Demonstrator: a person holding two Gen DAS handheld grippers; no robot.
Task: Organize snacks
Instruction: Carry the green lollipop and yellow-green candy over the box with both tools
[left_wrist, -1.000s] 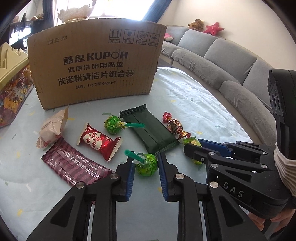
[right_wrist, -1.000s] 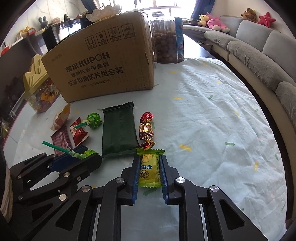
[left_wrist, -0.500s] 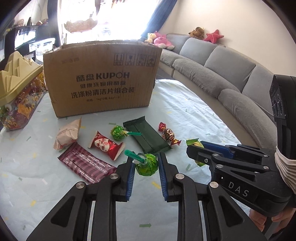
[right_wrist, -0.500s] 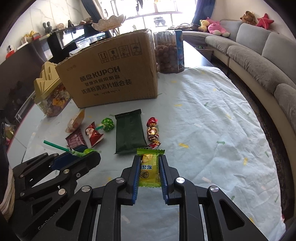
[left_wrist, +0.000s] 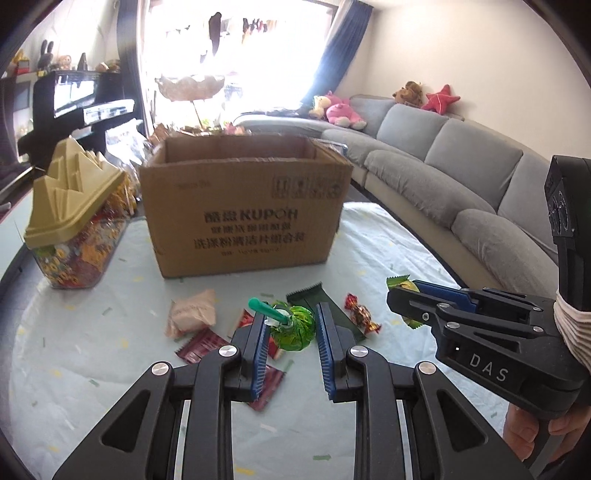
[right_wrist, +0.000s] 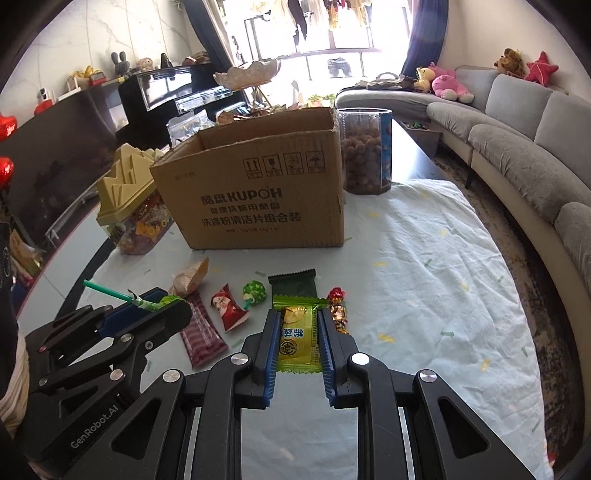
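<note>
My left gripper (left_wrist: 290, 321) is shut on a green-wrapped lollipop (left_wrist: 293, 330) with a teal stick, held above the table. My right gripper (right_wrist: 295, 325) is shut on a yellow-green candy packet (right_wrist: 295, 339), also lifted. An open cardboard box (left_wrist: 243, 210) (right_wrist: 258, 195) stands upright behind the snacks. Below lie a dark green bar (right_wrist: 293, 284), a second green lollipop (right_wrist: 254, 292), a red candy (right_wrist: 227, 307), a maroon bar (right_wrist: 201, 338), a pink pouch (left_wrist: 192, 314) and a red-gold twist candy (right_wrist: 338, 306). The left gripper (right_wrist: 162, 302) shows at the right view's left side, the right gripper (left_wrist: 402, 295) at the left view's right.
A clear candy jar with a beige peaked lid (left_wrist: 70, 221) stands left of the box. A clear tub of brown snacks (right_wrist: 364, 155) sits behind the box's right corner. A grey sofa (left_wrist: 461, 177) curves along the right. The table wears a pale blue cloth (right_wrist: 424, 277).
Both grippers have risen from the table with their candies held. The box top and its inside edge have come into view, and the snacks on the cloth look smaller and lower.
</note>
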